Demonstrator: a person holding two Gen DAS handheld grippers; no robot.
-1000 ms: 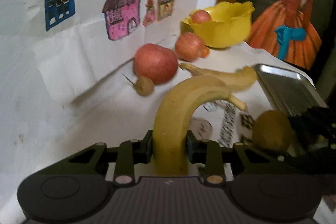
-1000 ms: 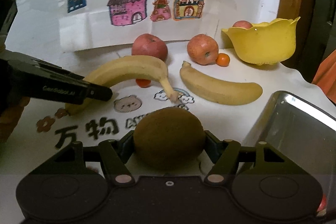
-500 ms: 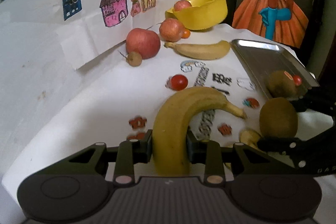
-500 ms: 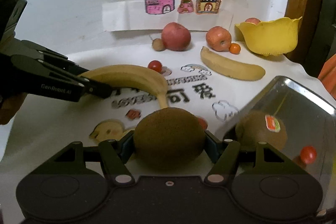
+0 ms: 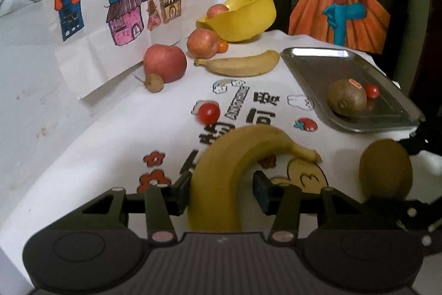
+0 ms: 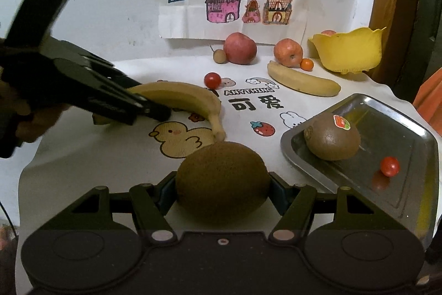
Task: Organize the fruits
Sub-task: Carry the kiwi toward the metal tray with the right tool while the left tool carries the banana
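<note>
A curved yellow banana (image 5: pixel 221 179) stands between the fingers of my left gripper (image 5: pixel 222 192). The left pad touches it, while the right pad stands a small gap off it, and the banana is blurred. In the right wrist view the same banana (image 6: pixel 179 96) lies low over the printed tablecloth with the left gripper (image 6: pixel 154 111) at its end. My right gripper (image 6: pixel 221 194) is shut on a brown kiwi (image 6: pixel 222 181), just left of the metal tray (image 6: pixel 290 154). In the tray lie a stickered kiwi (image 6: pixel 333 140) and a cherry tomato (image 6: pixel 389 166).
Along the wall stand a yellow bowl (image 6: pixel 350 51) holding an apple, two red apples (image 6: pixel 239 48), a second banana (image 6: pixel 302 82), a small orange (image 6: pixel 306 64) and a small brown fruit (image 6: pixel 220 56). A loose cherry tomato (image 6: pixel 212 80) sits mid-table. A hand (image 6: pixel 27 118) holds the left gripper.
Both grippers have drawn back from the wall toward the table's front. The left jaws have widened slightly around the banana. The right gripper still holds the kiwi, now beside the tray.
</note>
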